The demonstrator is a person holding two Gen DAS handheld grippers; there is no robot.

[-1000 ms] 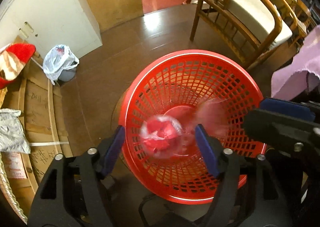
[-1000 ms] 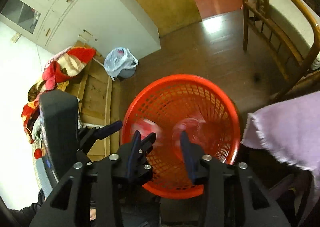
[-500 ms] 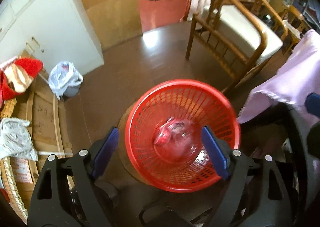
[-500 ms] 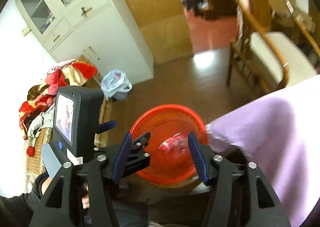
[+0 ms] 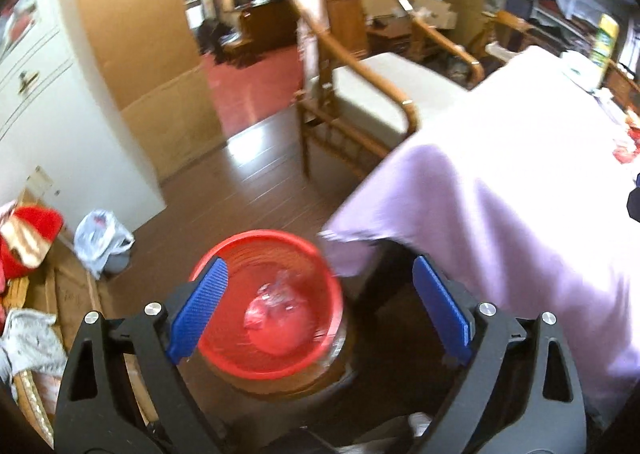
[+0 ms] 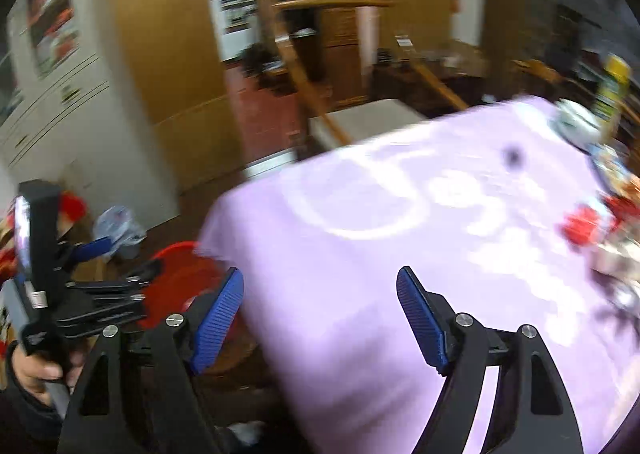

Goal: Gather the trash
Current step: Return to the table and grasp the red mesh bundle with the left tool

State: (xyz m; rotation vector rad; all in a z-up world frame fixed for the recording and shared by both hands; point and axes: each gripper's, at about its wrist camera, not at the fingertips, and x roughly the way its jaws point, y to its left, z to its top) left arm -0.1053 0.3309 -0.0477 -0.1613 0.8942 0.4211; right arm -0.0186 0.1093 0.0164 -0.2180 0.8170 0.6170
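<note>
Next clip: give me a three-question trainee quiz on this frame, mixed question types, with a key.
1. True or false: the left gripper holds a wrapper.
2. Where does the crumpled wrapper lie?
A. on the table
B. in the red basket
C. on the chair
3. Fill in: the table is covered by a ____ cloth.

Key:
1. False; its jaws are opening, with nothing between them.
2. B.
3. Lilac. More red trash lies at the cloth's far right edge, ahead of the empty, opening right gripper.
</note>
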